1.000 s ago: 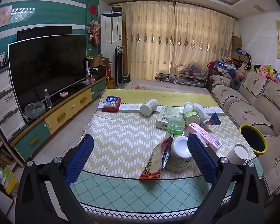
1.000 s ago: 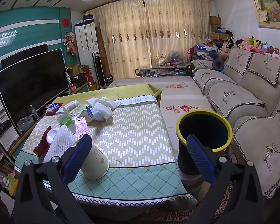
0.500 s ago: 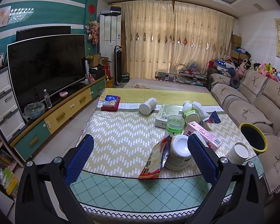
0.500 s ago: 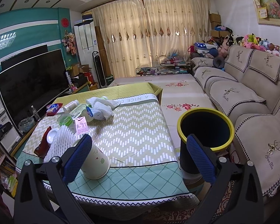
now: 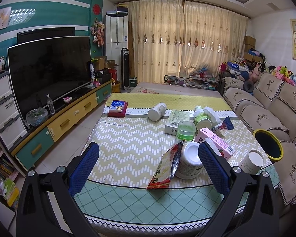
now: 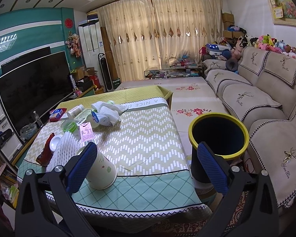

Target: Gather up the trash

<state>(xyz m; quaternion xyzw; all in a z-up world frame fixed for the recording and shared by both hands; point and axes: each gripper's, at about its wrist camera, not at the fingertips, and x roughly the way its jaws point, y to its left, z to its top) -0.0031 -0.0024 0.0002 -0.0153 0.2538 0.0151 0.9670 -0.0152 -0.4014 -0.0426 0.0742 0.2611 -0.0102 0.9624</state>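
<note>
Blue-padded jaws gape wide and empty on both the left gripper (image 5: pixel 148 159) and the right gripper (image 6: pixel 146 162), near the table's near edge. Trash is bunched mid-table to the right: a snack wrapper (image 5: pixel 164 167) leaning on a white jar (image 5: pixel 189 163), a pink carton (image 5: pixel 215 141) and a paper cup (image 6: pixel 100 170). A careless grab at the wrapper could topple the jar; the light cup could roll off. At far right, beside the table, stands the yellow-rimmed bin (image 6: pixel 219 136).
</note>
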